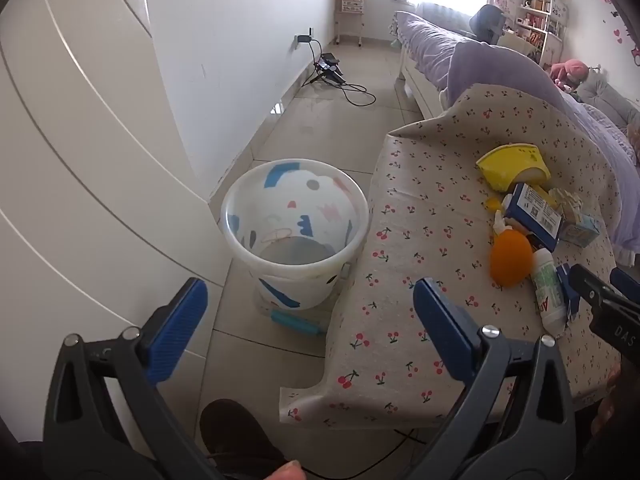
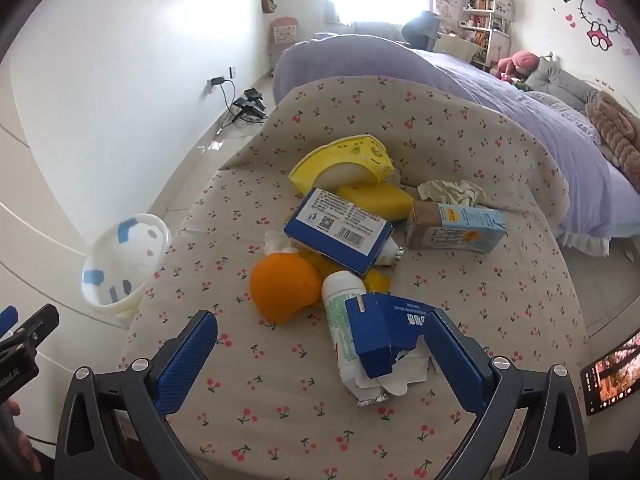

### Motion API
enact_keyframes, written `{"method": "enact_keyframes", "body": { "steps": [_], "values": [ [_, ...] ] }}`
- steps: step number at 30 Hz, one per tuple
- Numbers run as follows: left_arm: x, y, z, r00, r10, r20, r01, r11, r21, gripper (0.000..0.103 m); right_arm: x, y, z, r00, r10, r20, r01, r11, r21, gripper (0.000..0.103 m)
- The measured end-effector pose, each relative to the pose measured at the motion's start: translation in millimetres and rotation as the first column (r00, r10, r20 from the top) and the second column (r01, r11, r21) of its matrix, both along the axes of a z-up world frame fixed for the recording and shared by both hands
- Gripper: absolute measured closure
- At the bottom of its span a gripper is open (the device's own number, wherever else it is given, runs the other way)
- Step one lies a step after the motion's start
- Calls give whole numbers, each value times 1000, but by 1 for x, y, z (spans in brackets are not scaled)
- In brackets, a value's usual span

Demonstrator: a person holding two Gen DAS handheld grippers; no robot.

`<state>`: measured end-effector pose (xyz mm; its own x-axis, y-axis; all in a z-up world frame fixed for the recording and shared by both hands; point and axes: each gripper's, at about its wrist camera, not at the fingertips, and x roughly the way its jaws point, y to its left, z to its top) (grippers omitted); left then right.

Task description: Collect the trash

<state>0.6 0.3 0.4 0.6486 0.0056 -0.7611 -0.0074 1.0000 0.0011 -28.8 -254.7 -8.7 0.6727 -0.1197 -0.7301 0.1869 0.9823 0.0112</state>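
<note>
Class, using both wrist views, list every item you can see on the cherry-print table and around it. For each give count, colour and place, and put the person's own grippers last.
Waste bin: one, white with blue and pink patches, on the floor left of the table.
Tablecloth: one, beige with cherries, covering the table.
Orange peel: one, orange, near table centre.
Blue box: one, blue and white, lying on the pile.
Torn blue carton: one, blue, nearest the right gripper.
Green-white tube: one, beside the peel.
Drink carton: one, light blue and brown, on its side.
Yellow paper bowl: one, at the back.
Crumpled tissue: one, cream, behind the drink carton.
Phone: one, black, right edge.
Bed: one, purple cover, behind the table.
Left gripper: open.
Right gripper: open.
</note>
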Motion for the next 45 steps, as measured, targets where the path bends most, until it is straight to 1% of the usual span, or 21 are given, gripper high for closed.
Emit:
{"method": "enact_keyframes", "body": {
  "steps": [1,3,5,7,9,16,45],
  "values": [
    [-2,0,0,1000,4,20,-4,1000,0,1,1,0,1,1000,1,1,-1,1000,2,0],
    [-2,1,1,1000,7,25,-7,1000,3,1,1,1,3,1000,10,8,-10,1000,4,0],
    [-7,-6,1,1000,5,31,-6,1000,9,1,0,2,2,1000,18,14,-18,1000,-3,0],
    [-6,-11,-1,1000,3,31,-4,1000,12,1,-2,4,2,999,22,24,-22,1000,-8,0],
    [-4,-6,-2,1000,0,27,0,1000,4,1,-5,1,-2,999,21,27,-21,1000,-8,0],
    [-3,-7,0,999,-21,28,21,1000,9,1,-2,6,1,1000,11,12,-11,1000,-12,0],
    [-4,-7,1,999,-21,31,20,1000,9,1,-1,8,1,1000,16,11,-16,1000,2,0]
  ]
}}
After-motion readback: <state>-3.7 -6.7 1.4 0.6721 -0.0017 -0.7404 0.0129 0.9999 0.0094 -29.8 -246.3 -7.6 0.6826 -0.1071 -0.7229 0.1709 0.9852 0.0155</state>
